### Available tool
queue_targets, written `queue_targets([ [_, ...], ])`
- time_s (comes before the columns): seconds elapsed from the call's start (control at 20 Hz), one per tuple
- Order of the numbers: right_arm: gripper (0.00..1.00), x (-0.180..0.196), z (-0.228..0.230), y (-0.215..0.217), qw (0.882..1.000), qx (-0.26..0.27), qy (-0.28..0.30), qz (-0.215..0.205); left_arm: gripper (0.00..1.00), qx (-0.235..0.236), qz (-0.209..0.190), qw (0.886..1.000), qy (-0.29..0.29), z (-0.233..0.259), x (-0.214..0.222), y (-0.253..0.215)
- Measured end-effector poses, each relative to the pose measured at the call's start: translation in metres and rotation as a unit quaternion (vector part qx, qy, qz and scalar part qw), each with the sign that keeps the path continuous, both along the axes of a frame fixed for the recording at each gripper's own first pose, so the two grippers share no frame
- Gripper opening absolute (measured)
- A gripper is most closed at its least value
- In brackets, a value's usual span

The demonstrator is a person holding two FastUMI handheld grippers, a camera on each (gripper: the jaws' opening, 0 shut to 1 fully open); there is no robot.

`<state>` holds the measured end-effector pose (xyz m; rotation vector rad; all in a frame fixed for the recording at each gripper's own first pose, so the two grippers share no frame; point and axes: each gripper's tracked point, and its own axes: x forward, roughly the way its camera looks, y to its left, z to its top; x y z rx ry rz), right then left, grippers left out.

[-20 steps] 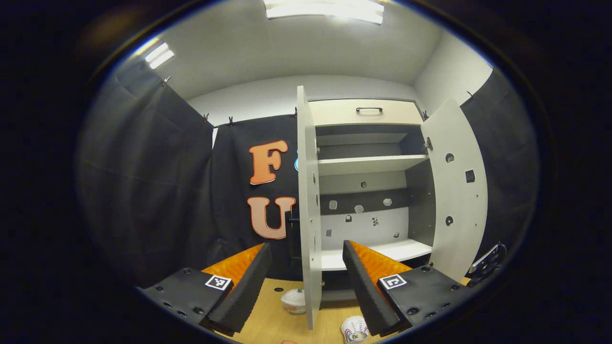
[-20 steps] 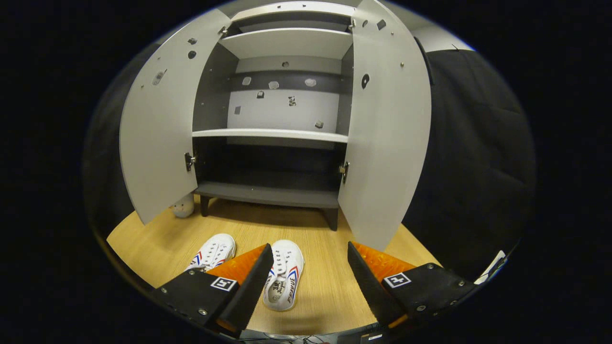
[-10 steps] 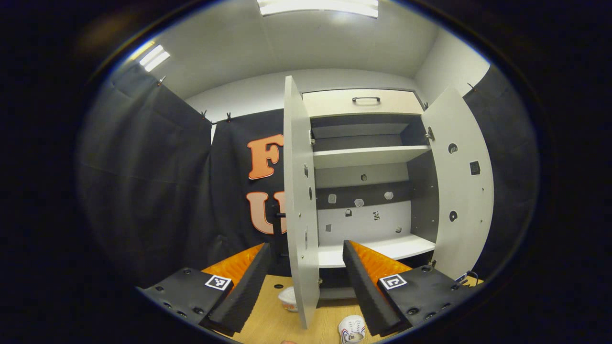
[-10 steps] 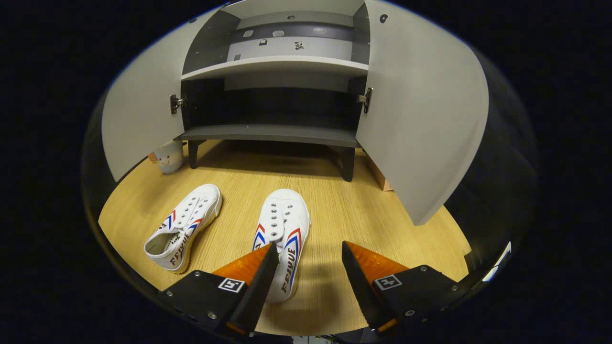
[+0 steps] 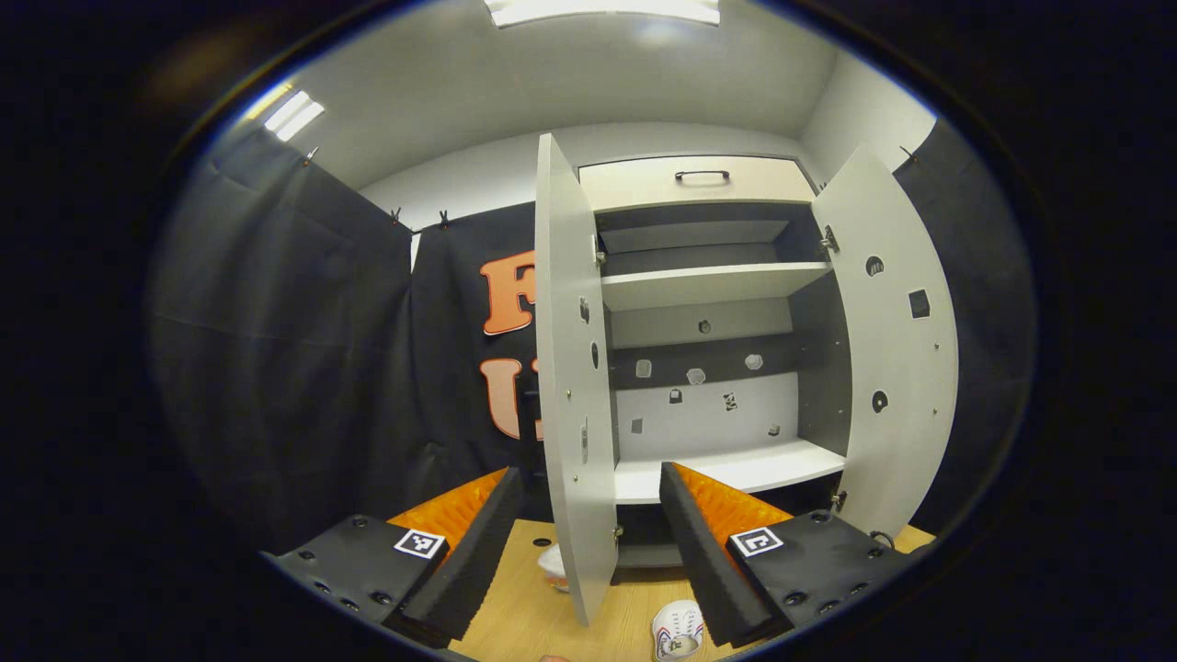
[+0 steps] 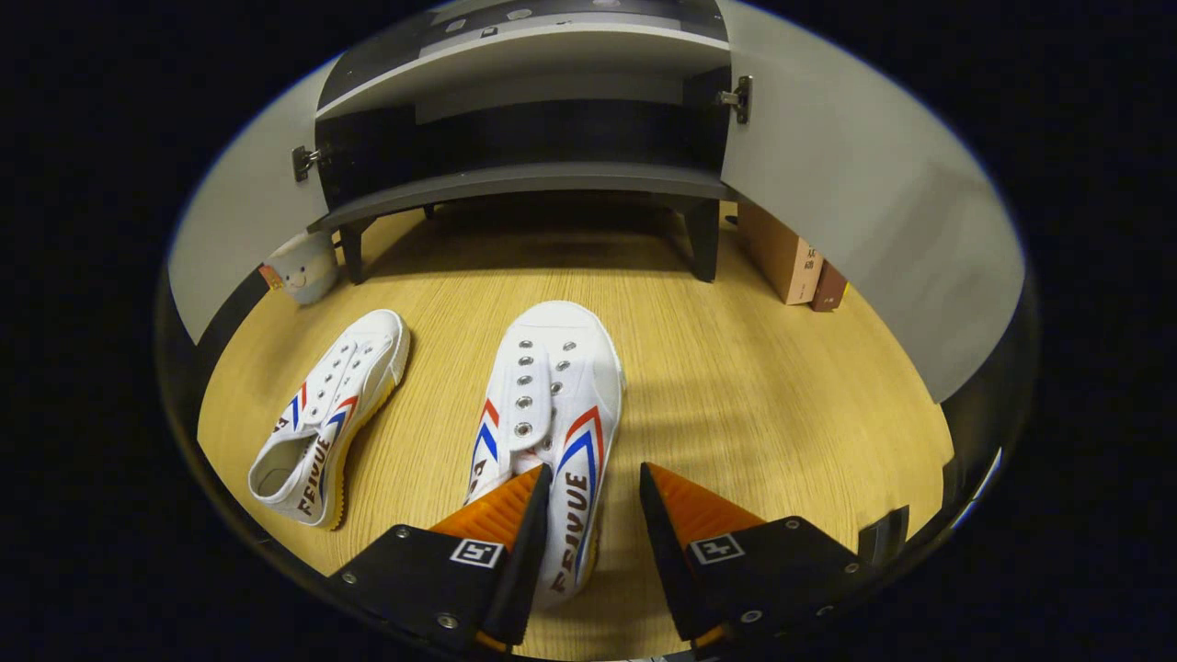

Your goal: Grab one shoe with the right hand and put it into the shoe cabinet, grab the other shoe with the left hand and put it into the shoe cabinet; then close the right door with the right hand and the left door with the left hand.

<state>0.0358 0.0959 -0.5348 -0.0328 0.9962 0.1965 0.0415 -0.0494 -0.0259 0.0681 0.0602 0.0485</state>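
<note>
Near shoe (image 6: 552, 414), white canvas, sat part-way between right gripper (image 6: 593, 542)'s parted fingers; cabinet (image 6: 524, 175) doors stood wide; left gripper (image 5: 588, 542) was apart.

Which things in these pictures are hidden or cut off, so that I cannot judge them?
- Right gripper view: the heel of the nearer shoe lies under the right claw; contact cannot be told.
- Right gripper view: the cabinet's bottom compartment is too dark to see inside.
- Left gripper view: a shoe is cut off by the edge and the left claw.
- Left gripper view: the left door hides a small white object.
</note>
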Motion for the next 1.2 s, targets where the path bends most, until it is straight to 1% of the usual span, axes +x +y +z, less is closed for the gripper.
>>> queue_targets([
  [0.05,0.49,-0.002,-0.001,0.001,1.0,-0.001,0.002,0.004,0.97,-0.001,0.001,1.0,0.001,-0.002,-0.001,0.0],
  [0.1,0.45,-0.002,-0.001,0.004,1.0,-0.002,0.005,0.004,0.96,-0.003,0.003,1.0,0.004,-0.006,-0.002,0.0],
  [0.15,0.33,-0.001,0.0,0.003,1.0,-0.008,0.005,0.003,0.96,-0.004,0.005,1.0,0.007,-0.008,-0.004,0.001],
  [0.2,0.29,0.0,-0.001,0.001,1.0,-0.012,0.006,-0.001,0.96,-0.005,0.007,1.0,0.01,-0.01,-0.006,0.003],
  [0.25,0.18,0.002,0.004,-0.005,1.0,-0.016,0.007,-0.009,0.97,-0.004,0.009,1.0,0.011,-0.012,-0.005,0.005],
  [0.3,0.12,0.004,0.007,-0.009,1.0,-0.015,0.008,-0.019,0.96,-0.003,0.012,1.0,0.012,-0.014,-0.006,0.007],
  [0.35,0.01,0.005,0.007,-0.008,1.0,-0.007,0.009,-0.028,0.96,-0.001,0.013,1.0,0.013,-0.015,-0.006,0.009],
  [0.45,0.0,0.002,0.018,-0.01,0.999,0.002,0.018,-0.048,0.97,0.001,0.013,1.0,0.018,-0.018,-0.004,0.012],
  [0.6,0.0,-0.005,0.042,-0.006,0.999,0.0,0.005,-0.045,0.96,-0.003,0.009,1.0,0.022,-0.024,0.001,0.021],
  [0.7,0.0,-0.004,0.072,-0.004,0.998,0.017,-0.004,-0.054,0.96,-0.003,0.007,1.0,0.025,-0.029,0.004,0.025],
  [0.85,0.0,0.004,0.114,0.007,0.996,0.042,-0.021,-0.071,0.97,0.011,0.0,1.0,0.024,-0.034,0.013,0.027],
  [0.95,0.0,0.015,0.149,0.01,0.996,0.042,-0.045,-0.065,0.97,0.01,-0.009,1.0,0.024,-0.037,0.014,0.025],
  [1.2,0.0,0.045,0.236,0.03,0.992,0.074,-0.084,-0.063,0.96,0.012,-0.029,0.999,0.015,-0.038,0.02,0.024],
])
